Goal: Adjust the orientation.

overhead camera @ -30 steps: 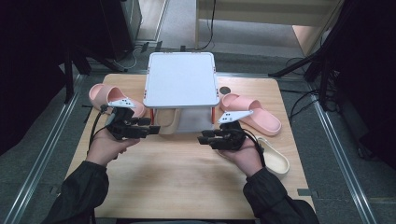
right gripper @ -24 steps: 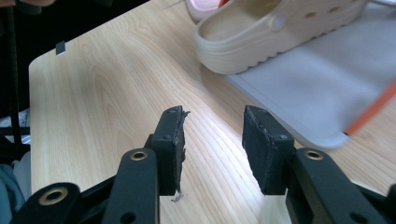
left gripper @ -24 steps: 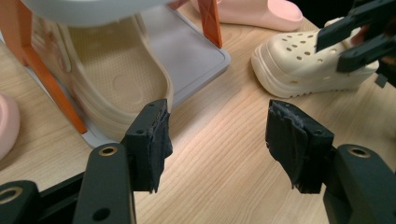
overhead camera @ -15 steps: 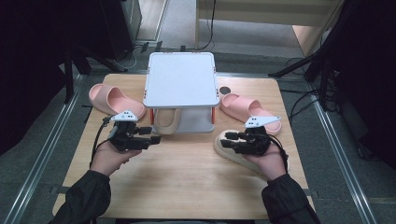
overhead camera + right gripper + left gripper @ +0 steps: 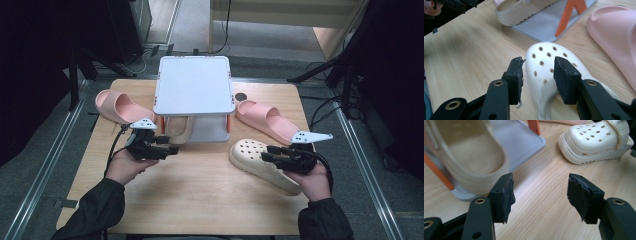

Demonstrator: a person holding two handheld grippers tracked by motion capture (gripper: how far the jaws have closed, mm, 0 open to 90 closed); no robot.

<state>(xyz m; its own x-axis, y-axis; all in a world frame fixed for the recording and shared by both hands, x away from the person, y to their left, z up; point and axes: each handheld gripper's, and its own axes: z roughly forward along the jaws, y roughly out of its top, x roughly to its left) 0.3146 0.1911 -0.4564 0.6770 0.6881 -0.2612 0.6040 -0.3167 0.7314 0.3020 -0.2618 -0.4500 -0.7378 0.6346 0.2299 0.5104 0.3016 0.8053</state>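
No lettering, label, brand mark or number can be read on anything in these views.

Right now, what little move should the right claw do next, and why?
Probably lower the right claw and close it on the cream clog. Its jaws stand open above the clog's holed toe, not yet gripping, and the other cream clog already sits in the rack.
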